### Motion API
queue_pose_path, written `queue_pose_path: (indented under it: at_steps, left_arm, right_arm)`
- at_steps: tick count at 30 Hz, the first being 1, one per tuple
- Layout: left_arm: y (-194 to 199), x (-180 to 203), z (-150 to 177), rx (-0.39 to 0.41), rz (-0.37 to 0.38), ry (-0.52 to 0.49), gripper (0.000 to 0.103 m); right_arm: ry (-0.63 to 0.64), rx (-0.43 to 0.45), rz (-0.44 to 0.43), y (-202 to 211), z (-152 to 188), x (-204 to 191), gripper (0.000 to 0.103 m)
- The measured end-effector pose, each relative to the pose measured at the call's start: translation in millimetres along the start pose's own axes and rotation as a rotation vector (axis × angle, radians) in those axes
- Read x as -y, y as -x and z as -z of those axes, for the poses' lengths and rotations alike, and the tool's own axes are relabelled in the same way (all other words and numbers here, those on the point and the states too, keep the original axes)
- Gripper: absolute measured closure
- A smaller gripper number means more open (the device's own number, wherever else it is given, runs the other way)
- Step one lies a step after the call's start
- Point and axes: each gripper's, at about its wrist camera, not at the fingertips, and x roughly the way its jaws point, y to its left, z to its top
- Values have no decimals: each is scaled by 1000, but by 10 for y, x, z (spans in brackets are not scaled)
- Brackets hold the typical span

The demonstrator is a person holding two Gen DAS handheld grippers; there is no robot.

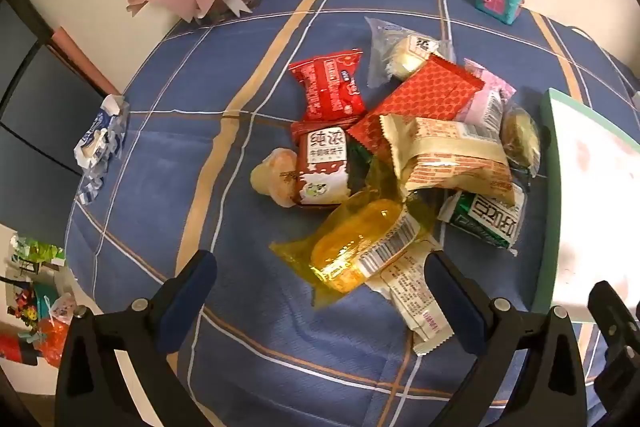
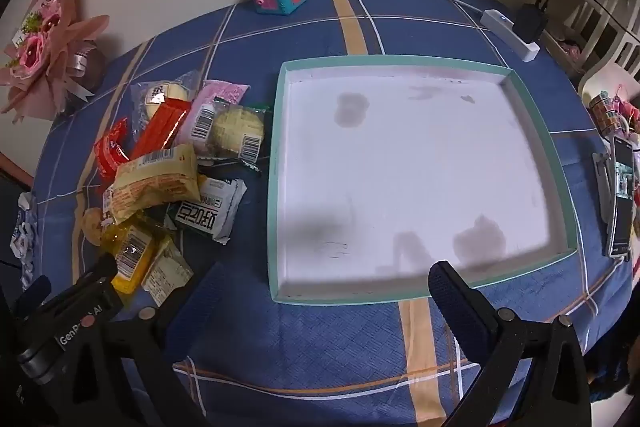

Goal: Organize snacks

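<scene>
Left gripper (image 1: 320,283) wide, nothing between fingers, hovers above yellow packet (image 1: 352,247) at near edge of snack pile (image 1: 400,147). Right gripper (image 2: 316,291) wide too, empty, above near wall of tray (image 2: 276,187). Tray empty, just right of pile; no snack sorted yet.

Risks, my judgement:
- wrappers glossy, overlapping: fingers may slip or lift two at once.
- white sachet (image 1: 420,307) lies partly under yellow packet, may drag.

Writing: "纯浓" on red-white packet (image 1: 322,167); "GenR…AI" on left gripper body, partly hidden.

Left tool (image 1: 320,291), right tool (image 2: 312,307) wide open
</scene>
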Motion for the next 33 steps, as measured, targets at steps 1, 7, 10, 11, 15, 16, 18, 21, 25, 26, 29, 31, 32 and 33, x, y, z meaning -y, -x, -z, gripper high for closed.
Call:
queue_pose_path:
  at_steps: [1,7,10,11,15,16,18,21,25,26,29,31,32,33]
  left_arm:
    - [2,-9,-5,1,2,3,0]
    - [9,65,-14,14,-10,-9,0]
    - [26,17,7,23,-3,-7,0]
    - [34,25,1,22,-4,-6,0]
    - [33,25,-1,21,-5,-5,0]
    - [34,26,0,21,-6,-4,0]
    - [36,22,4,23,-6,-4,0]
    - [35,16,0,24,-6,0,0]
    - [39,9,-5,22,-5,4,0]
    - [39,12,-6,22,-6,4,0]
    - [38,10,-8,22,-4,4,0]
    - [38,18,-11,20,-5,3,0]
    - [38,22,-12,20,-5,2,0]
    - [37,26,-13,19,-5,2,0]
  right_arm:
    - [-4,-1,-2,0,-2,5,0]
    - [-27,6,-11,36,-8,4,0]
    - [-22,3,-25,-12,12,47,0]
    - [-24,5,-29,-9,13,46,0]
    - [-28,15,-38,11,19,30,0]
    - [-19,15,-38,25,-13,31,0]
    - [-16,19,-39,32,-13,23,0]
    - [-13,25,-45,41,-20,16,0]
    - [-10,27,-48,48,-28,14,0]
    - [-10,27,-48,49,-29,11,0]
    - [-10,27,-47,49,-28,13,0]
    - [-12,24,-47,45,-28,14,0]
    - [-12,22,-46,41,-28,12,0]
    - [-13,21,-45,37,-25,15,0]
